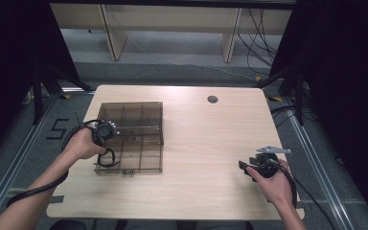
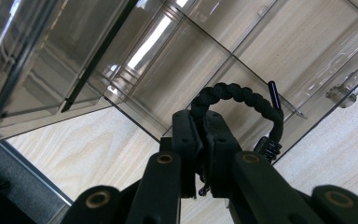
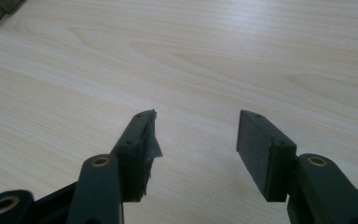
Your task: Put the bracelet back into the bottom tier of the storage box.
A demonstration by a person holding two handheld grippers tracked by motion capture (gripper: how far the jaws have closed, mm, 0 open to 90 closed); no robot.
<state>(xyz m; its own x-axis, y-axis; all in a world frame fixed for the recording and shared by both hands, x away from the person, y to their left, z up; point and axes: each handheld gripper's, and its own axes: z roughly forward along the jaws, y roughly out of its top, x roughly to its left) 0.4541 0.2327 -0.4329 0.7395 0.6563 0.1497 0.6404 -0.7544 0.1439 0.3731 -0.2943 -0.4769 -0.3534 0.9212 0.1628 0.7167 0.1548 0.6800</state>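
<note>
Left hand (image 1: pixel 82 143) sat at the left edge of the wooden surface (image 1: pixel 206 139), holding the left tool (image 1: pixel 106 130) over the near-left part of a smoky clear compartment box (image 1: pixel 139 120). In the left gripper view the left tool (image 2: pixel 204 154) had its jaws pressed together, clamped on a black braided bracelet (image 2: pixel 242 100), w/ the loop arching up past the jaw tips above the box's (image 2: pixel 177 65) dividers; which compartment it hung over, can't tell. A clear latch or hinge piece (image 2: pixel 352 84) showed at the box's edge (right side of that view). The box lay on the left half of the surface, lid open.

Mid surface was bare wood, w/ a small round grommet hole (image 1: pixel 212 99) near the far edge.

Right hand (image 1: pixel 277 184) rested at the near-right, well apart from the box, w/ the right tool (image 1: pixel 249 167) pointing left. Right gripper view: right tool (image 3: pixel 196 140) had jaws spread apart, nothing between them, just above the wood; a bit of torn tape or padding (image 3: pixel 153 144) stuck off the left jaw's inner face.
</note>
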